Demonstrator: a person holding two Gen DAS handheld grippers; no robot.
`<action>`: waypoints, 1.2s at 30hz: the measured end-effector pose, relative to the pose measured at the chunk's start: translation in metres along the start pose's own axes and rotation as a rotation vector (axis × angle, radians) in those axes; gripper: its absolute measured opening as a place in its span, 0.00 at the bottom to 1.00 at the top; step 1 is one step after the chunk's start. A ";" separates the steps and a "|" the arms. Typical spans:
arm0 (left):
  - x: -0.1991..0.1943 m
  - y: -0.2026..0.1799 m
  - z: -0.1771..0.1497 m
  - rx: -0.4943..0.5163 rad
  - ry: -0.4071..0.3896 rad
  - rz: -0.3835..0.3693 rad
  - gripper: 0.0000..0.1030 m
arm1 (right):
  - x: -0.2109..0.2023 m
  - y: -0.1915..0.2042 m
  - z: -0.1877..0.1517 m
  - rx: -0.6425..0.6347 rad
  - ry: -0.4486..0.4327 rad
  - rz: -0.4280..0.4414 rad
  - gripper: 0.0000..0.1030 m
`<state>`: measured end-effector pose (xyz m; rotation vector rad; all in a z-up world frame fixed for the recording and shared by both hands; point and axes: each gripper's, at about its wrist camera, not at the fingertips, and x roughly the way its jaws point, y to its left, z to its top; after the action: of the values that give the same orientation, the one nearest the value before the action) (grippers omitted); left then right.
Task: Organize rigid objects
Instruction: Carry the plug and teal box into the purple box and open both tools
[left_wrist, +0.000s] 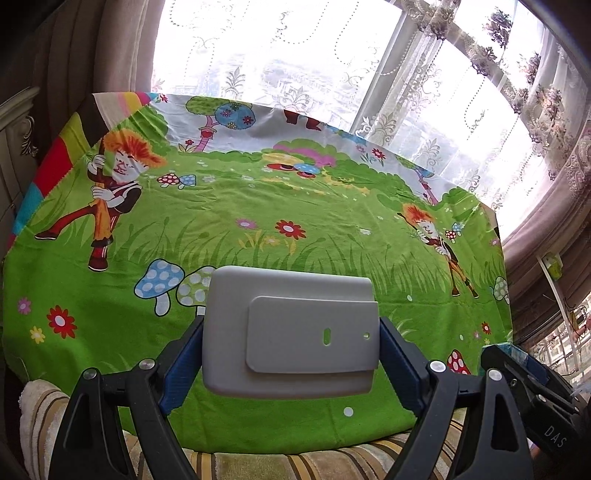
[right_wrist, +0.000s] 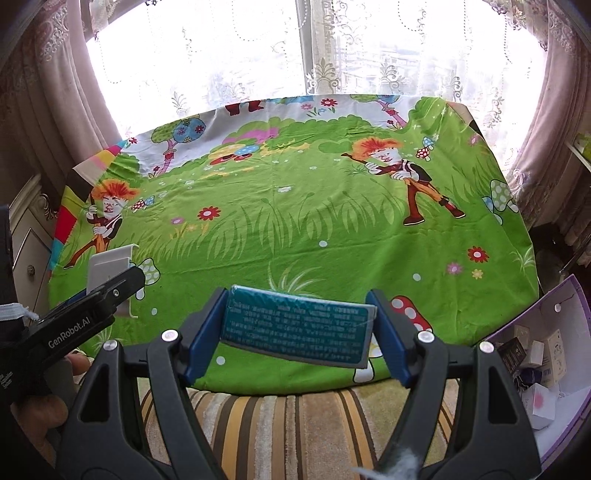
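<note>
**Step in hand (judged):** carry phase. Each gripper holds one item above the desk; nothing set down yet.

**Left gripper** (left_wrist: 291, 347): jaws clamped on the grey plastic part (left_wrist: 288, 332), blue pads pressing its L and R edges. Part is a rounded-corner rectangular plate w/ a smaller raised plate on its face; one slot and one small round hole in the raised plate. Smooth, matte, moulded, rigid. It hangs over the near edge of the desk, not touching it.

**Right gripper** (right_wrist: 295, 332): jaws clamped on the teal box (right_wrist: 295, 326), pads on its two short ends. Flat rectangular pack, glossy teal label w/ fine light print (unreadable), pale backing visible at the lower edge. Held tilted, right end lower, clear of the desk.

**Surroundings:** cartoon cloth (right_wrist: 295, 221) covers the desk: thin printed fabric, lightly creased, bare of objects. Purple carton (right_wrist: 569, 295) stands off the desk to the right, open, holding small boxes. Striped rug (right_wrist: 280, 424) below.

**Next move (judged):** pick a spot per item on the cloth, lower until flat contact, then release. Keep the two grippers apart; they are near each other now. Smooth plastic may slip, so hold the plate level.
</note>
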<state>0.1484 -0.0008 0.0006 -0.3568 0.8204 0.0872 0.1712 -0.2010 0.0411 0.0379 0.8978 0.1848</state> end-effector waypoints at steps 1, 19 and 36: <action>-0.002 -0.003 -0.001 0.010 -0.001 -0.003 0.86 | -0.003 -0.003 -0.001 0.004 -0.001 -0.003 0.75; -0.030 -0.088 -0.032 0.198 0.024 -0.117 0.86 | -0.050 -0.066 -0.025 0.042 -0.021 -0.061 0.75; -0.039 -0.164 -0.066 0.359 0.125 -0.231 0.86 | -0.092 -0.133 -0.051 0.110 -0.046 -0.155 0.75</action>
<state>0.1103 -0.1752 0.0329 -0.1157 0.8938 -0.2981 0.0949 -0.3506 0.0660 0.0741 0.8602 -0.0095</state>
